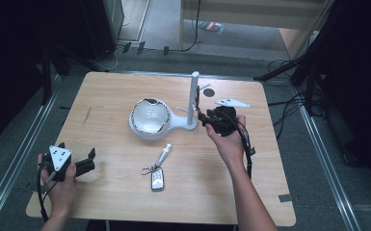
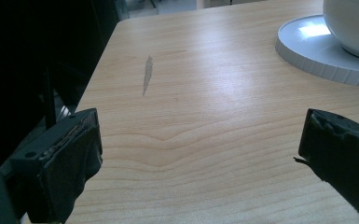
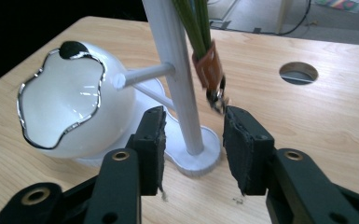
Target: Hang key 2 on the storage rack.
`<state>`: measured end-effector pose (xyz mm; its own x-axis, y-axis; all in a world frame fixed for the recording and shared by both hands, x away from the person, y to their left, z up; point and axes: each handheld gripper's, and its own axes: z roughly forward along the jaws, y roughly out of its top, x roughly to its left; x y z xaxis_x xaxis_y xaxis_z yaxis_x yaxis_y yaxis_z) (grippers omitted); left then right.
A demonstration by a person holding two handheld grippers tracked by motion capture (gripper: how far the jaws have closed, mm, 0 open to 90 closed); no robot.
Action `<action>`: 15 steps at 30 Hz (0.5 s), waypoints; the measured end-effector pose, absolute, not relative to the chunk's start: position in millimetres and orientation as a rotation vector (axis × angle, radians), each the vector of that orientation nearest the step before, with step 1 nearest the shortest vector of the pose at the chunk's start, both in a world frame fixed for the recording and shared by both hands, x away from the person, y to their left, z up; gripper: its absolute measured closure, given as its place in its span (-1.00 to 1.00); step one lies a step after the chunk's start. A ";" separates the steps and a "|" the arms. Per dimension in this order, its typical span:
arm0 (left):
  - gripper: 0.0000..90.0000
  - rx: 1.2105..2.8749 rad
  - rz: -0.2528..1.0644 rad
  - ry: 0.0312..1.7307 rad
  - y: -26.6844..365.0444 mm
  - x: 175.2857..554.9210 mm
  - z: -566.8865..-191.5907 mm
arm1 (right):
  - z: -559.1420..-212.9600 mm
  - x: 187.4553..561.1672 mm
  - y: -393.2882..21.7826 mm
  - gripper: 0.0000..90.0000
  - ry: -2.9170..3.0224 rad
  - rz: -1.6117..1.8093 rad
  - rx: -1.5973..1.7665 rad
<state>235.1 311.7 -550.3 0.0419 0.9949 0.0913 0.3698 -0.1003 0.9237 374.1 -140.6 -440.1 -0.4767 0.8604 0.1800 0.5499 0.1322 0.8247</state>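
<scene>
Centrally on the wooden desk (image 1: 125, 192) stands a white stand (image 1: 193, 98), an upright post with short side pegs on a flat base that also carries a white bowl (image 1: 149, 117) with a wavy silver rim. At the post, the right tool (image 1: 203, 118), held in the person's right hand (image 1: 229, 142), points toward the stand; its two black jaws are parted, one to each side of the post's foot, and nothing is pinched between their pads. Seen from the right gripper view, a green lanyard (image 3: 195, 18) with an orange-brown leather tab (image 3: 209, 67) and a small metal clasp hangs beside the post, the clasp just above the gap between the jaws, clear of both. The left tool (image 1: 89, 161) rests near the desk's left front corner in the left hand (image 1: 60, 185), jaws spread wide over bare wood. Between the two hands, nearer the front edge, lie a key fob (image 1: 157, 179) and a silvery key holder (image 1: 163, 155) joined by a ring.
</scene>
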 end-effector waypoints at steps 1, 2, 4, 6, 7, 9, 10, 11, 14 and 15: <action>-1.00 1.576 1.059 1.418 311.6 235.2 -550.3 | -440.1 373.0 -141.1 0.27 2.078 1.263 1.361; -1.00 1.578 1.058 1.419 311.3 235.4 -550.2 | -439.8 371.1 -141.4 0.26 2.077 1.242 1.365; -1.00 1.581 1.058 1.421 311.2 235.5 -550.1 | -438.8 367.7 -142.2 0.25 2.089 1.189 1.390; -1.00 1.583 1.057 1.422 311.2 235.6 -550.1 | -438.3 364.8 -142.7 0.23 2.100 1.144 1.412; -1.00 1.581 1.057 1.422 311.2 235.7 -550.1 | -438.1 363.1 -142.4 0.22 2.105 1.119 1.431; -0.99 1.580 1.056 1.423 311.3 235.7 -550.1 | -438.9 359.8 -141.6 0.16 2.118 1.066 1.448; -0.99 1.579 1.055 1.422 311.5 235.8 -550.2 | -439.6 358.9 -141.2 0.14 2.121 1.042 1.458; -0.99 1.579 1.055 1.422 311.8 235.7 -550.1 | -442.3 355.8 -139.8 0.08 2.137 0.983 1.493; -0.99 1.576 1.051 1.424 312.3 235.5 -550.0 | -445.4 353.7 -138.1 0.06 2.151 0.923 1.518; -0.99 1.571 1.049 1.425 312.4 235.6 -550.2 | -447.1 352.6 -136.9 0.04 2.162 0.893 1.526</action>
